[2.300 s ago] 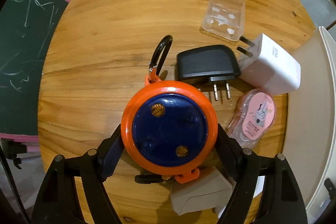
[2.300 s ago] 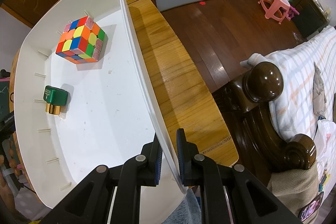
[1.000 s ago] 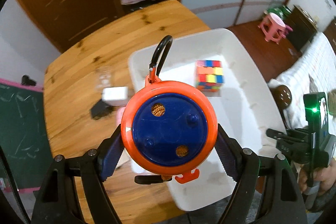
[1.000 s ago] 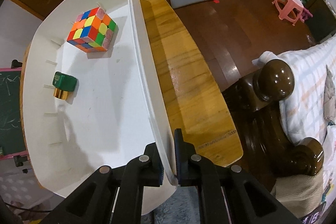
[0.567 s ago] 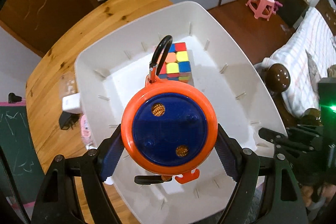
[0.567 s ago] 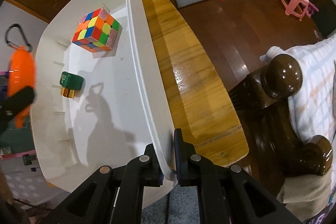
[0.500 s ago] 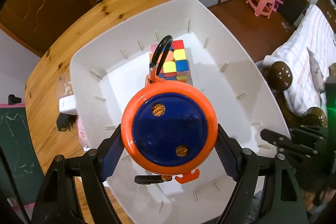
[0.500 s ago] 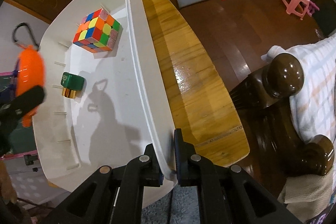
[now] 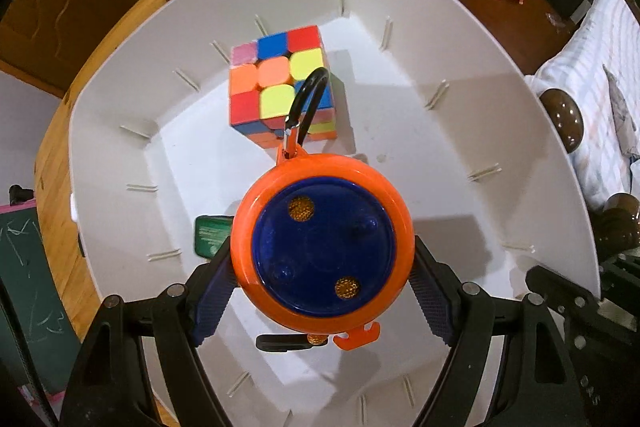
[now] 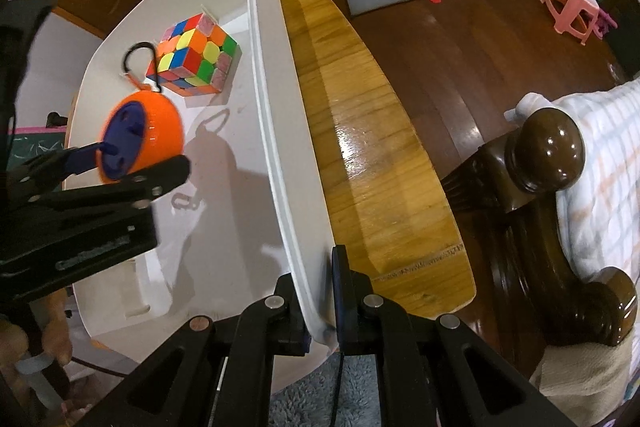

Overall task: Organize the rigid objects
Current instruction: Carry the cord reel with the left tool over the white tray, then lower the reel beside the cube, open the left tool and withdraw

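Observation:
My left gripper is shut on a round orange and blue device with a black carabiner, and holds it above the inside of the white bin. It also shows in the right wrist view. A colourful puzzle cube and a small green box lie on the bin floor. My right gripper is shut on the bin's near rim, one finger on each side of the wall.
The bin rests on a round wooden table whose edge drops to a wood floor on the right. A dark wooden bedpost and bed stand close by. A pink stool stands far off. A chalkboard is at the left.
My left gripper has carried the orange device from the table over into the bin and lowered it closer to the cube and green box. My right gripper stays on the rim.

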{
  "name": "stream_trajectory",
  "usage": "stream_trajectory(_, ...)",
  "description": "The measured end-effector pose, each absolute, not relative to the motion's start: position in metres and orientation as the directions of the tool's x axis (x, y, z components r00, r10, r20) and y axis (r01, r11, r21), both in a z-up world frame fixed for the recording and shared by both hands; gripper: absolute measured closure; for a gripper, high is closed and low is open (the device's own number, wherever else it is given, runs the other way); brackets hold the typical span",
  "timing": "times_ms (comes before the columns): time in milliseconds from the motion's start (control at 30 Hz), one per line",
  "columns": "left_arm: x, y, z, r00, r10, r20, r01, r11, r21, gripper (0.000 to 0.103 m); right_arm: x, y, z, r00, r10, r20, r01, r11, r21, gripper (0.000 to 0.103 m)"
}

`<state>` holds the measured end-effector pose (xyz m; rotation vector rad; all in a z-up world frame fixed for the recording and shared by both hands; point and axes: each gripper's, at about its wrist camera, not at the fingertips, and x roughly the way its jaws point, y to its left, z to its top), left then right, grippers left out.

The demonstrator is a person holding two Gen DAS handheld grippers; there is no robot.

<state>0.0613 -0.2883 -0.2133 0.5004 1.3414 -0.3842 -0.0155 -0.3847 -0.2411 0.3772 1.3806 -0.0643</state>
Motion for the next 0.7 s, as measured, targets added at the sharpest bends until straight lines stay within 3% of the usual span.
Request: stream_trajectory(700,0.070,-0.292,-0.241,0.134,0.077,-0.988,0.548,0.825,0.138,0.018,-0.014,-0.383,-0.238,0.190,0.173,-0.966,0.255,0.942,0.219,0.095)
